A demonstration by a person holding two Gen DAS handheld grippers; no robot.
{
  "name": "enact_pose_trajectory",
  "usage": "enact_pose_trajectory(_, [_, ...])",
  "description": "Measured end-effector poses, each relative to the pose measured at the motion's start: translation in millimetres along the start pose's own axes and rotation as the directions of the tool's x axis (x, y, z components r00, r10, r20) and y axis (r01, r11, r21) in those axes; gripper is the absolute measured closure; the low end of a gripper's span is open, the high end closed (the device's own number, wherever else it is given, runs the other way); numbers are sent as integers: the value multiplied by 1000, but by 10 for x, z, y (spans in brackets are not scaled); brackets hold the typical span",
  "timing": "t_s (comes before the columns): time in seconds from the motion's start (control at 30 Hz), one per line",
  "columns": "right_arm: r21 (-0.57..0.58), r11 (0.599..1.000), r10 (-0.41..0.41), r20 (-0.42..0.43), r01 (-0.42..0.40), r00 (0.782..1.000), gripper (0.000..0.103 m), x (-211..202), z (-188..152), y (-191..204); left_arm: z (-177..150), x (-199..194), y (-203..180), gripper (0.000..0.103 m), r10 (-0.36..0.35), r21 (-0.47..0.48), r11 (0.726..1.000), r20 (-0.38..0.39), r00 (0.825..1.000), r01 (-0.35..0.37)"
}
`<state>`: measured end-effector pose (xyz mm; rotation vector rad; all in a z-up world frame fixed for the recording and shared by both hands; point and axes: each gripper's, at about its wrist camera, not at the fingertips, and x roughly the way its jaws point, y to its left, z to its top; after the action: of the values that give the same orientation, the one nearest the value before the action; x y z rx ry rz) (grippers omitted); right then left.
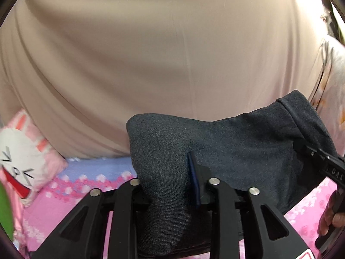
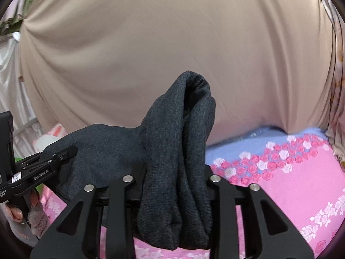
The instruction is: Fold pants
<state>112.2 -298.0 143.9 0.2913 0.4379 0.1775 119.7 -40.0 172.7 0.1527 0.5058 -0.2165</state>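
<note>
Item under inspection: 1 pair of dark charcoal knit pants (image 1: 226, 151), held off the pink floral bedspread (image 2: 291, 194) by 2 grippers, against a beige curtain (image 1: 151, 54) filling the upper frame. In the left wrist view the left gripper (image 1: 172, 194) at lower centre has its jaws clamped on a bunched fold of the cloth, which drapes down between the finger linkages; the right gripper (image 1: 312, 153) enters at the right edge and pinches the hemmed end. In the right wrist view the right gripper (image 2: 172, 194) at lower centre is closed on several stacked layers that stand up above it in a soft loop, and the left gripper (image 2: 58, 157) shows at left, biting the span between them. A cartoon rabbit pillow (image 1: 21, 161) lies at lower left. Judgement: the fabric appears light, limp and thick-knit, not slippery, not fragile; it sags wherever unsupported and will not keep a crease unaided. Best hold is at hems, waistband or fold corners, pinching all layers together, with the span kept taut.
</note>
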Motion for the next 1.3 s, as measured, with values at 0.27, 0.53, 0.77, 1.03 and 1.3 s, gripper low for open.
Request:
enact_pose_trajectory(0.27, [85, 976, -182, -201, 202, 962, 65, 573, -771, -921, -1223, 1291, 647, 67, -24, -203, 978, -314, 949, -43])
enact_pose_trajectory(0.53, [-62, 998, -34, -260, 19, 965, 69, 1088, -635, -200, -860, 1222, 392, 39, -54, -199, 980, -181, 982, 18])
enact_pose_trajectory(0.77, [-22, 992, -122, -266, 120, 956, 67, 1153, -705, -410, -1157, 1696, 349, 40, 2, -175, 983, -300, 954, -57])
enact_pose_trajectory(1.03, [-11, 980, -191, -310, 197, 931, 59, 1050, -940, -451, -1241, 1593, 388, 40, 7, -188, 980, -290, 957, -64])
enact_pose_trajectory(1.3, [-25, 974, -225, -273, 227, 935, 56, 651, -1158, -336, -1347, 1235, 360, 40, 14, -194, 978, -281, 960, -71])
